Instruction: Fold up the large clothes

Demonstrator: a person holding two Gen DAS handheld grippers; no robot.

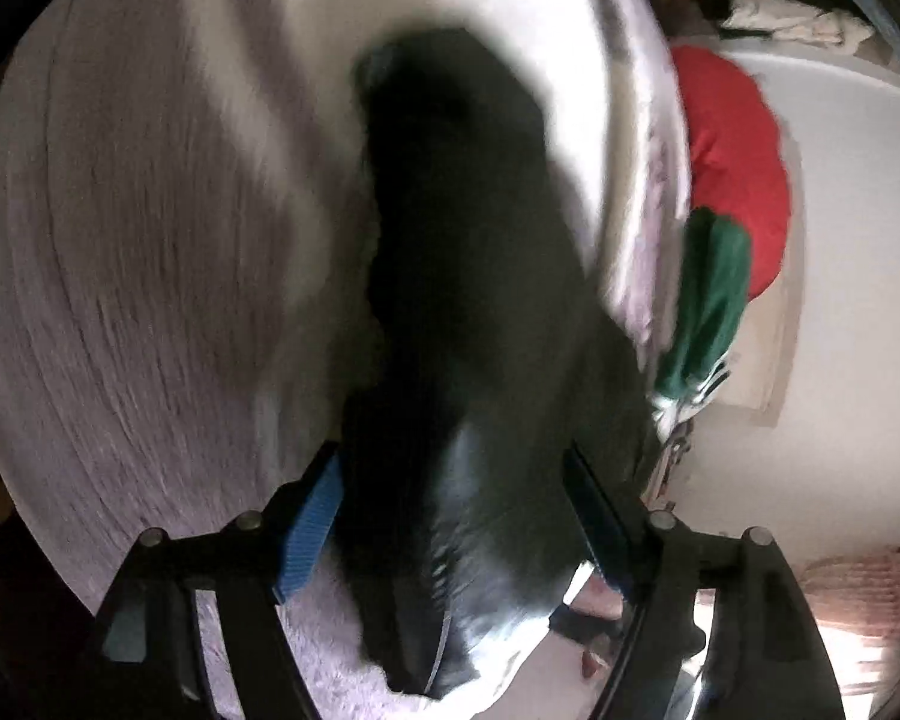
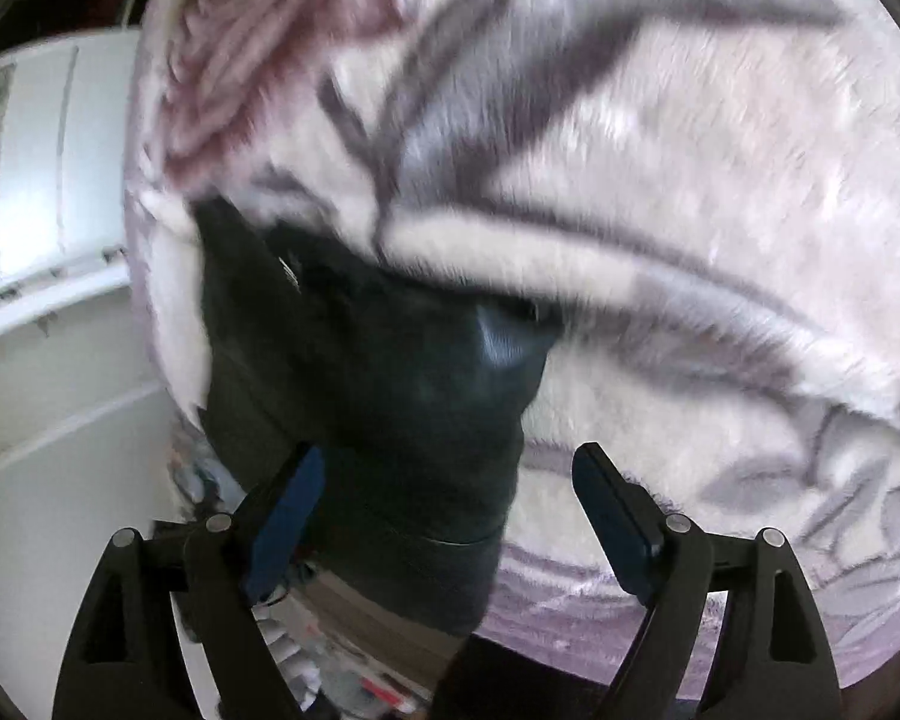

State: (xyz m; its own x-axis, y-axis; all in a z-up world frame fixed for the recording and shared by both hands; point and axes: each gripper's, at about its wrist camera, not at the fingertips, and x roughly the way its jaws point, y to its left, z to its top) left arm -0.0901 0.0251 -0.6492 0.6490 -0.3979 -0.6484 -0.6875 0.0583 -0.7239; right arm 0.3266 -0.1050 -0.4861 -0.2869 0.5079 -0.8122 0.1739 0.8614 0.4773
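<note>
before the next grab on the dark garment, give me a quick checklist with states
1. Left gripper open: ok, jaws stand apart.
2. Dark garment between the left jaws: ok; whether the pads press it, cannot tell.
3. Right gripper open: ok, jaws wide.
4. Garment under the right jaws: not ok, only by the left pad; the right pad is over the fleece blanket.
5. Garment lying flat: not ok, bunched.
6. Red and green clothes clear of it: ok, off the blanket's edge.

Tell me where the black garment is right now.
In both wrist views the black garment lies on the fluffy patterned blanket, its near end between the open fingers of each gripper.
</note>
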